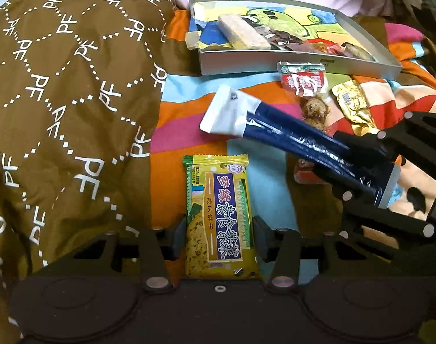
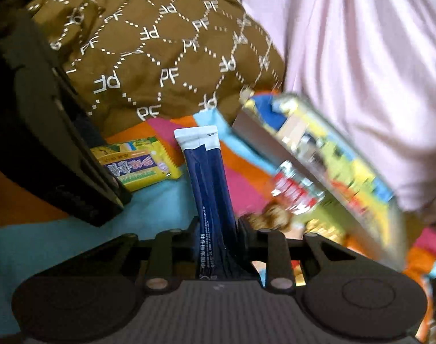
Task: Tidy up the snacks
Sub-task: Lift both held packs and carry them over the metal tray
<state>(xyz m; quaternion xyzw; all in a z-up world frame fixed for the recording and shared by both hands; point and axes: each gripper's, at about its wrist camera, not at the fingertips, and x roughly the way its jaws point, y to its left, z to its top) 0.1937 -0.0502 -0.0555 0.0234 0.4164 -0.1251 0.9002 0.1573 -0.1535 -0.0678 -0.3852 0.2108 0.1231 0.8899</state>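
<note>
Yellow-green cracker pack sits between the pads of the left claw, narrowed down onto its sides, pack lengthwise along the fingers above the striped bedsheet. Dark blue stick packet with a white end is pinched in the right claw, jaws nearly closed on its lower part, white tip pointing away. In the left wrist view the same packet slants up-left from the right claw, white end above the sheet, just short of the box. Shallow grey box with a cartoon-printed bottom lies further back on the sheet, holding a pale wrapped bar and several dark and red snacks. Just in front of the box: a red-and-white snack pack, a gold foil pack, and a brown lumpy snack beside them. Brown quilt with white lettering covers the left side; pink fabric is behind the box. Right wrist view is motion-blurred around the box.
</note>
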